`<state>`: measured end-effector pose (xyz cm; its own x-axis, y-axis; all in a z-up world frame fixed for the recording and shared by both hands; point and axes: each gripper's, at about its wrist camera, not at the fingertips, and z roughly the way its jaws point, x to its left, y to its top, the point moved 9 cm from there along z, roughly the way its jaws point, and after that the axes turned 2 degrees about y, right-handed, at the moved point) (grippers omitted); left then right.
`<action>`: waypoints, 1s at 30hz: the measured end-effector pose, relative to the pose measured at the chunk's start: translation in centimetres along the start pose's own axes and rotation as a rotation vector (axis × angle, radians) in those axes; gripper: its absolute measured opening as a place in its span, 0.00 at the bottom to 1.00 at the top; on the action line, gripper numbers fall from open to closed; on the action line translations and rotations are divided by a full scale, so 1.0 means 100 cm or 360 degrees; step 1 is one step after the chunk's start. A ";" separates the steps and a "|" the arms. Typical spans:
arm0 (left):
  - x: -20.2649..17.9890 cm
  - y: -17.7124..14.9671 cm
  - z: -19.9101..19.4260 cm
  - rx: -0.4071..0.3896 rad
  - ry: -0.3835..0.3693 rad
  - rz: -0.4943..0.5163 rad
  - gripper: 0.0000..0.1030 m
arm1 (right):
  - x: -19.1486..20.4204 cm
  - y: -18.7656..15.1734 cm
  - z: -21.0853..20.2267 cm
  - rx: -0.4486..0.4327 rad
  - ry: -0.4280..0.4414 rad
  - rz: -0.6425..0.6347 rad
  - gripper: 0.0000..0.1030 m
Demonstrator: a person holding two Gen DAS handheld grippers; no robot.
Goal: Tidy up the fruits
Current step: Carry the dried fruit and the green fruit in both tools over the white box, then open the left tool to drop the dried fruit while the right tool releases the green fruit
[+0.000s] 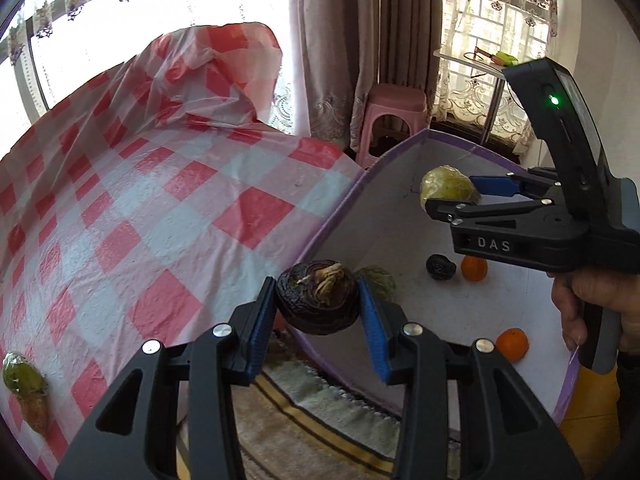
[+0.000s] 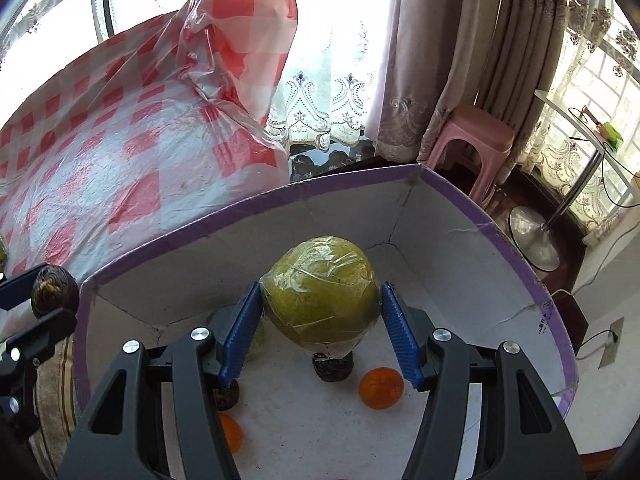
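Left tongs (image 1: 318, 304): clamped on dark, wrinkled, round fruit (image 1: 318, 304) with dried stem tuft, held over near rim of purple-edged box (image 1: 320, 228). Right tongs (image 2: 320, 308): closed on large yellow-green fruit (image 2: 320, 288) wrapped in clear film, held above box interior. On white box floor: two oranges (image 2: 381, 387), dark fruits (image 2: 332, 368). Two more wrapped fruits (image 1: 22, 376) on red-checked desk (image 1: 160, 200). Both tongs angled downward; bare hand (image 1: 592, 300) gripping right handle. Legible on right tongs body: "DAS".
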<state>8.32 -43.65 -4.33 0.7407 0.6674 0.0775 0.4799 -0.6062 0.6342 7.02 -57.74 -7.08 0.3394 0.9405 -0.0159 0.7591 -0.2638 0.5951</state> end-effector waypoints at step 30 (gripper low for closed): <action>-0.112 -0.031 0.098 0.0542 -0.0304 0.0404 0.40 | -0.034 -0.010 0.092 0.0288 -0.0112 -0.0033 0.58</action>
<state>3.16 -53.45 -14.68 0.9127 0.4073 0.0340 0.3758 -0.8689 0.3221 10.17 -62.62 -15.00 0.3557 0.9306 -0.0866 0.8517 -0.2846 0.4401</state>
